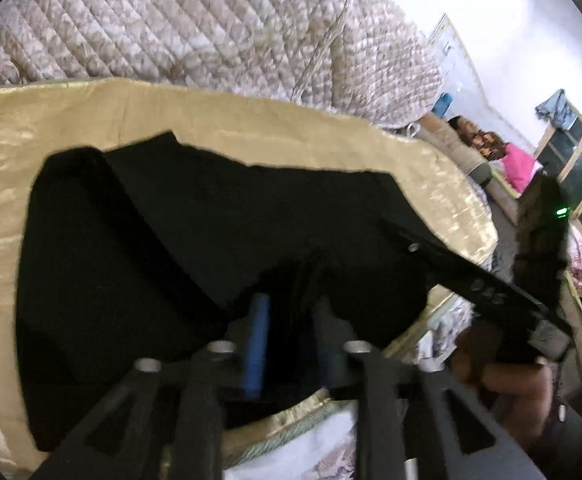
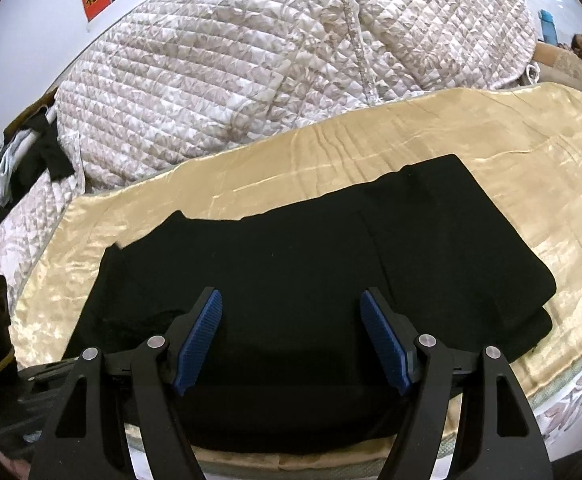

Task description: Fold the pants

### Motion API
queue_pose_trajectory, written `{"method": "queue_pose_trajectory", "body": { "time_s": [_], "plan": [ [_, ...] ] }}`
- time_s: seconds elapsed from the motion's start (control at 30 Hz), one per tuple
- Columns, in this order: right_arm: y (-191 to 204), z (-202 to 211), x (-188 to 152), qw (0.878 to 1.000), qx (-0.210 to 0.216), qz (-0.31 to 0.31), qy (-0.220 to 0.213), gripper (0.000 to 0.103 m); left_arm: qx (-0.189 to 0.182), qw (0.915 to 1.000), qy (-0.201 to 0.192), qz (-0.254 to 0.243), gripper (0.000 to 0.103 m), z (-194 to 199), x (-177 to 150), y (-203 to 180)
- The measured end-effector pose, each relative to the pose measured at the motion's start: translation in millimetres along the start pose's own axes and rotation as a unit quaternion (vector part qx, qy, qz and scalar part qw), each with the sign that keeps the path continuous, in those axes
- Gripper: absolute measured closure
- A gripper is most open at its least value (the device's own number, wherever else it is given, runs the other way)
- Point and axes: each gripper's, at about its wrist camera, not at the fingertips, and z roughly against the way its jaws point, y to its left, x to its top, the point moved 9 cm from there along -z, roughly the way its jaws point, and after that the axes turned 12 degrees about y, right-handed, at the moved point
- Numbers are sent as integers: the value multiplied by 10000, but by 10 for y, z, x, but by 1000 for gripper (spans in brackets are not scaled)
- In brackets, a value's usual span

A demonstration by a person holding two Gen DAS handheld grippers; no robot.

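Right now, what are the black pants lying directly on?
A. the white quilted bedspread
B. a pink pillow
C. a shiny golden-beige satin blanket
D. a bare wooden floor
C: in the right wrist view the black pants lie flat on the shiny golden-beige satin blanket, which borders them on all sides, while the white quilted bedspread lies heaped behind the blanket's far edge.

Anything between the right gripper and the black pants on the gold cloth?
Nothing visible. The right gripper hangs open directly over the black pants, which lie bare on the gold cloth.
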Motion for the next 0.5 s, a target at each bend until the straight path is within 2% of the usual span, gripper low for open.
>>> {"method": "queue_pose_trajectory", "body": {
  "time_s": [0.1,0.23,0.3,0.37,0.5],
  "plan": [
    [-7,9,10,10000,58,-60,-31,31,-43,9997,-249,-5,60,160,51,47],
    [14,25,11,10000,37,-22,-83,31,187,9974,-484,495,55,279,121,363],
    [20,21,6,10000,10,-12,-80,31,147,9952,-440,858,50,256,137,559],
    [20,9,-7,10000,-8,-17,-63,31,52,9936,-308,1089,50,141,163,687],
    [63,-12,-12,10000,-1,27,-49,31,-227,9936,-149,1097,50,-113,383,668]
  ]
}}
